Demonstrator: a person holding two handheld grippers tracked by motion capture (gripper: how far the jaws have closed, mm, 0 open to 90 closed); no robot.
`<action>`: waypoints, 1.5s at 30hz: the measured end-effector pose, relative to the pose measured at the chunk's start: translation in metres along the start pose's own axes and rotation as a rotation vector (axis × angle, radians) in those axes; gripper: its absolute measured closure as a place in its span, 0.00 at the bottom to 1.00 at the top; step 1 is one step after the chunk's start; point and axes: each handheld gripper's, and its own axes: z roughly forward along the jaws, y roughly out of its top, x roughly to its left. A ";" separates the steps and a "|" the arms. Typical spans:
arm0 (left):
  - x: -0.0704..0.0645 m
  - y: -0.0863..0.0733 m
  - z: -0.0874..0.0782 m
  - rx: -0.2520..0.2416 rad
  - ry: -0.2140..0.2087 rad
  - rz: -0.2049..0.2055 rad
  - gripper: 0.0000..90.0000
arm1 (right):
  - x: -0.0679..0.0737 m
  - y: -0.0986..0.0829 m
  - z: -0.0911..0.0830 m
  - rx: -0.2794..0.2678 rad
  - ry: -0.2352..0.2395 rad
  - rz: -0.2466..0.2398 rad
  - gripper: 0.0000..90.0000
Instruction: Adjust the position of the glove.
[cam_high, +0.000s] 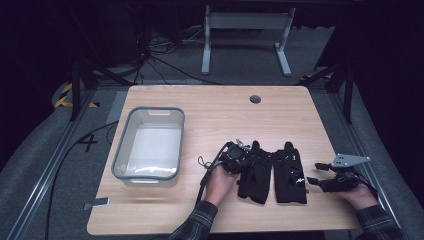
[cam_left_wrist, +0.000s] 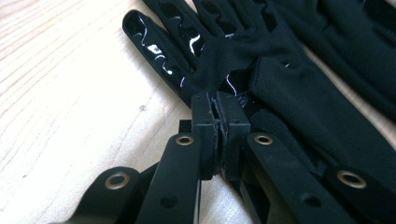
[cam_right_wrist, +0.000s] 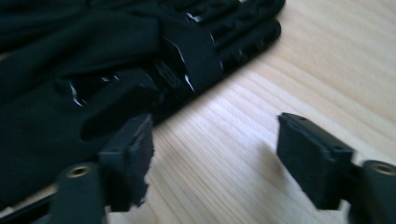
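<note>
Left tool pinches the near glove; right tool waits open beside the other

The left tool (cam_left_wrist: 217, 105) has its jaws pressed together on the edge of the left glove (cam_left_wrist: 299, 93), which lies straight ahead of it on the bench (cam_left_wrist: 70, 93), fingers pointing away. The right tool (cam_right_wrist: 215, 149) stands open with nothing between its jaws, and the right glove (cam_right_wrist: 84, 70) lies just to its left, long axis running away along the bench. A grey bin (cam_high: 148, 144) sits well off to the left tool's left.

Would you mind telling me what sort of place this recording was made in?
Probably a lab or workshop set up for recording: a wooden table stands inside a metal frame, cables run over the grey carpeted floor, and dark curtains surround it.
</note>
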 end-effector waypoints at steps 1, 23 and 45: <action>0.001 0.000 -0.002 -0.011 -0.005 -0.006 0.97 | 0.001 0.002 -0.001 -0.011 0.010 -0.005 0.50; 0.011 -0.001 -0.023 -0.092 -0.058 -0.087 0.97 | 0.016 0.036 0.037 0.054 0.115 -0.093 1.00; 0.011 0.003 -0.037 -0.173 -0.108 -0.107 0.97 | 0.029 0.045 0.048 0.048 0.162 -0.133 1.00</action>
